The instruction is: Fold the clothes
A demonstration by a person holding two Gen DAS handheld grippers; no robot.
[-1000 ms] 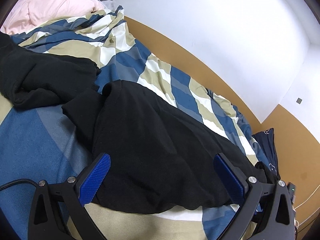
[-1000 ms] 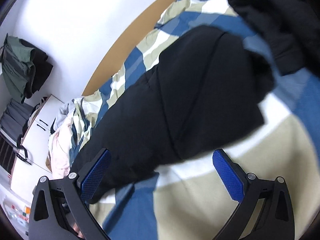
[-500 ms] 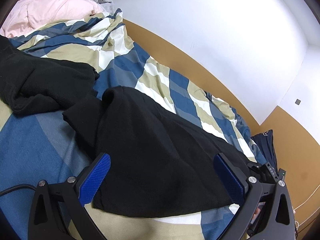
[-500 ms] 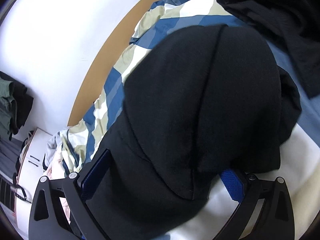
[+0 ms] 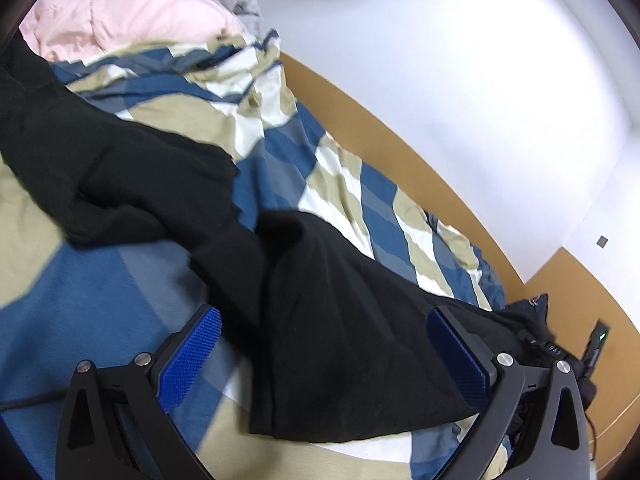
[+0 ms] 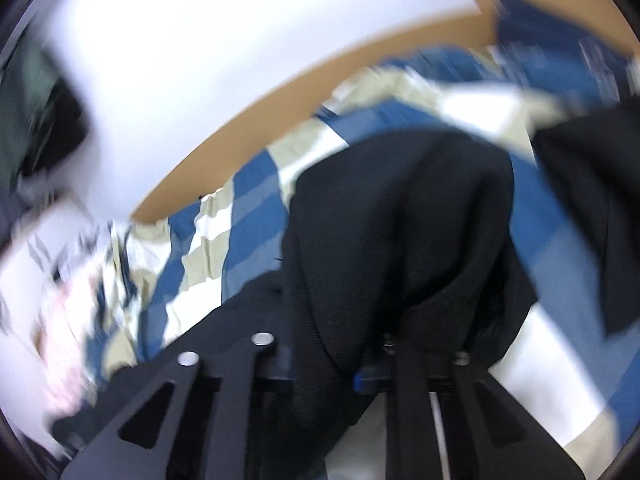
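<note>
A black garment [image 5: 344, 320] lies stretched along the bed on a blue, beige and white bedspread [image 5: 340, 168]. My left gripper [image 5: 324, 356] is open just above its near hem, one blue pad on each side. In the blurred right wrist view my right gripper [image 6: 328, 364] is shut on a bunched fold of the black garment [image 6: 400, 216], which rises up from the jaws. A second black garment [image 5: 104, 160] lies crumpled at the left.
A pink quilt [image 5: 128, 12] and grey cloth are piled at the far end of the bed. A brown wall panel [image 5: 420, 152] runs along the bed under the white wall. A dark blue pillow [image 5: 528, 312] and cables sit at the right.
My right gripper has closed on the black garment and swung, blurring its view. The garment has bunched narrower and pulled toward the right. My left gripper stays open.
</note>
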